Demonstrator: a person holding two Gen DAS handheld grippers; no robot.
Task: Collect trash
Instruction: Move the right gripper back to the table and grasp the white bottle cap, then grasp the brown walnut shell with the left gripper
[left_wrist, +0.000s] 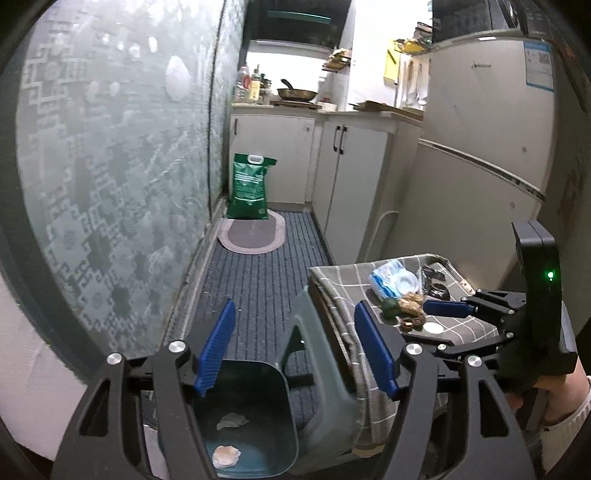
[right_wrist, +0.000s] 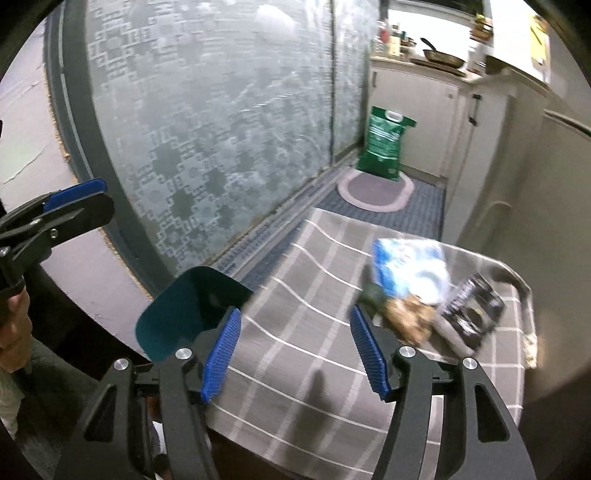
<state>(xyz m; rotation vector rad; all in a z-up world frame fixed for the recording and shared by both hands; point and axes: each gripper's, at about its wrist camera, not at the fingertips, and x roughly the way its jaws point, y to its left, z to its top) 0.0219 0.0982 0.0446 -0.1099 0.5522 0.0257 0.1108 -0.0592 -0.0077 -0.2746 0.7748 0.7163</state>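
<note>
Trash lies in a cluster on a grey checked cloth (left_wrist: 458, 325) draped over a low stool, at right of centre in the left wrist view: a crumpled blue-and-white plastic wrapper (left_wrist: 393, 278), a brown crumpled lump (left_wrist: 412, 304) just below it, a small dark green piece (left_wrist: 389, 308) to its left, a black wrapper (left_wrist: 436, 282) to the right, and a small white disc (left_wrist: 432, 326) nearest the camera. In the right wrist view the same pile sits at right of centre, blurred.

A dark teal bin (left_wrist: 258, 417) stands on the floor at lower centre of the left wrist view, just beside the stool. Two pale crumpled scraps (left_wrist: 227, 454) lie on its bottom.

Left gripper (left_wrist: 295, 350): jaws wide apart, nothing between the blue pads, positioned above the bin's rim and the stool edge.

Right gripper (right_wrist: 293, 354): jaws wide apart and empty, over the bare cloth to the left of the pile. One blue fingertip stands just beside the brown lump; contact cannot be confirmed.

Background: patterned frosted glass door (left_wrist: 122, 177) at left, green sack (left_wrist: 249, 186) on an oval mat (left_wrist: 255, 240), white cabinets, refrigerator (left_wrist: 487, 147) at upper right.
</note>
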